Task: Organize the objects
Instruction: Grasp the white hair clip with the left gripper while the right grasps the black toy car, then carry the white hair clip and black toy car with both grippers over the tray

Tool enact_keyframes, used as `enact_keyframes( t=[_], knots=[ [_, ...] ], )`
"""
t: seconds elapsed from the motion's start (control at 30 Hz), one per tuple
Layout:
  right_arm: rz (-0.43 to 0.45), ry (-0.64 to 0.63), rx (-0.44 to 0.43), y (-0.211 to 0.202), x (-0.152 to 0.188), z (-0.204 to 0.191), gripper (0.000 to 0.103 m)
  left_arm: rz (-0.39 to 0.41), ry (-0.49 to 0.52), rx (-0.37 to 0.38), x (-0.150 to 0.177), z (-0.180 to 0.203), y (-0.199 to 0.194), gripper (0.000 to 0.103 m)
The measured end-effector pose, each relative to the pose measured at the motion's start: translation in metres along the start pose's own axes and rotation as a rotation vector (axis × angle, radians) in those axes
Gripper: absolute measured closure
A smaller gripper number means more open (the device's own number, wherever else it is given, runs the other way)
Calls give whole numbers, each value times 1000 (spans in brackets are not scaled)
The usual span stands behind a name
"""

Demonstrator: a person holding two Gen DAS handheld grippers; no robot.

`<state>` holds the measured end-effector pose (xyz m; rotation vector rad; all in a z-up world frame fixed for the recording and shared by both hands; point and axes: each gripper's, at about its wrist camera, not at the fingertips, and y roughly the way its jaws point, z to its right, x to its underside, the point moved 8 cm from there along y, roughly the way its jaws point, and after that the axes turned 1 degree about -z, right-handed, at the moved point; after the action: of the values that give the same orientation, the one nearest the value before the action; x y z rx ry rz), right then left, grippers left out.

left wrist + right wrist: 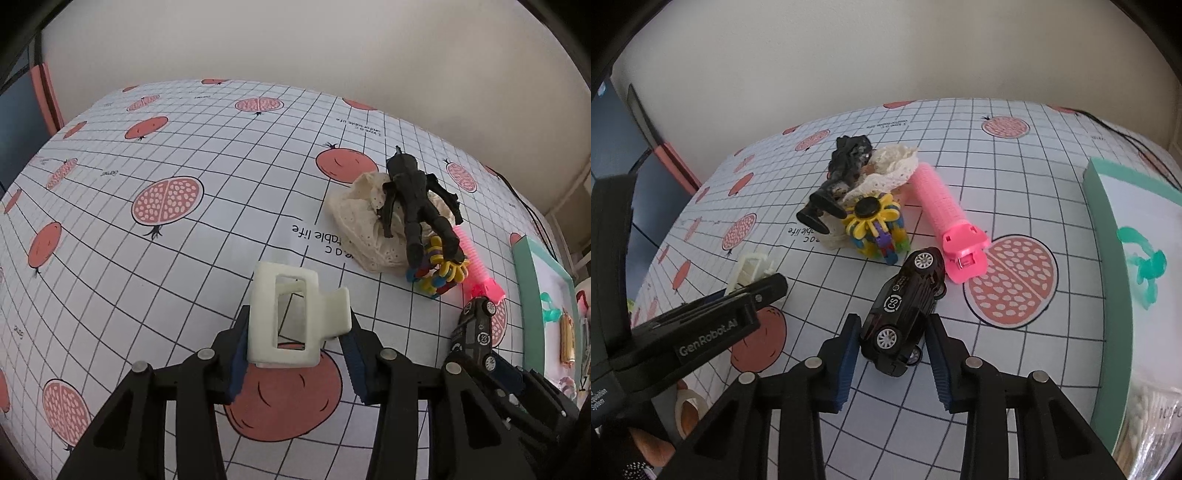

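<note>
Left gripper [293,341]: blue pads pinching a cream hair claw clip [286,319] by its sides; in the left wrist view the clip sits at 6 o'clock, raised over the tablecloth [184,258].
Right gripper [892,354]: pads pinching a black toy car [905,314], nose pointing to 1 o'clock; the pads meet its rear flanks.
Only in the right view: the left gripper's side with its printed lettering, at 9 o'clock; a yellow flower disc [870,216] on top of the coloured block toy.
Only in the left view: the clip's open rectangular frame, seen face on.
Pile: black action figure [417,206] lying on a cream lace cloth [360,221], at 2 o'clock in the left view.
Pink roller clip [942,206]: just beside the car, at 12 o'clock from it.
Teal-rimmed tray [1100,221]: at 3 o'clock in both views.
</note>
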<state>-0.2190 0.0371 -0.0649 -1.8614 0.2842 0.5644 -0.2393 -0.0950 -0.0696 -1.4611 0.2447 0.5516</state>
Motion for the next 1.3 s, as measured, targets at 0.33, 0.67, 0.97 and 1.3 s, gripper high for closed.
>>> enact_keyframes(
  t=[0.33, 0.67, 0.97, 1.3],
  knots=[
    [15, 16, -26, -20, -6, 7, 65, 25, -2, 16, -3, 5, -18, 56],
    [52, -13, -23, -45, -10, 10, 65, 63, 9, 22, -5, 16, -40, 56],
    [116, -18, -41, -73, -19, 17, 65, 105, 5, 75, -10, 44, -63, 56],
    [198, 31, 2, -111, -31, 57, 65, 156, 91, 149, -10, 107, -90, 56]
  ],
)
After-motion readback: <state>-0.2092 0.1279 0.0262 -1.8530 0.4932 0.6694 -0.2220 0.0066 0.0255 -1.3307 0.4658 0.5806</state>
